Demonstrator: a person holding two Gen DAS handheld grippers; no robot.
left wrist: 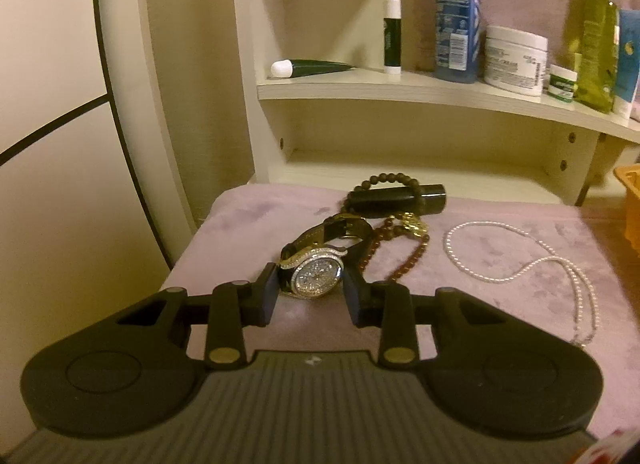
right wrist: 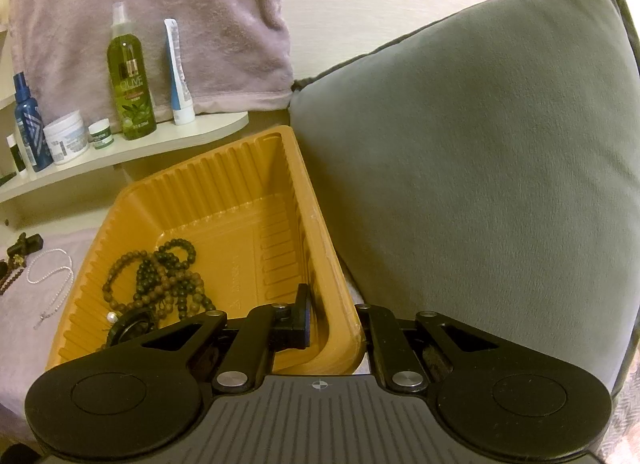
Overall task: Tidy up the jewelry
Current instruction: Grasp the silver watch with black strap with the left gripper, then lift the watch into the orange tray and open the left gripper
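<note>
Rhinestone watch point(left wrist: 316, 274) on black strap, lying tilted on lilac cloth point(left wrist: 248, 216). Behind it brown bead strand point(left wrist: 404, 260), gold charm point(left wrist: 414, 224), dark bead bracelet point(left wrist: 384, 180). Pearl necklace point(left wrist: 516, 260) looped to the right. Orange tray point(right wrist: 224, 192) holding bead bracelets point(right wrist: 168, 280).

Black tongs point(left wrist: 311, 296), seemingly brass-coloured rivets

Both views are dim and carry a warm yellow-green cast, with soft, grainy detail and no hard shadows. Fisheye distortion bends the shelf point(left wrist: 440, 92) into a curve and darkens the frame corners, and the labels on the bottles there are too blurred to read in the left view. The stones on the watch point(left wrist: 316, 275) catch small bright glints, while the orange tray point(right wrist: 224, 200) looks evenly lit.
</note>
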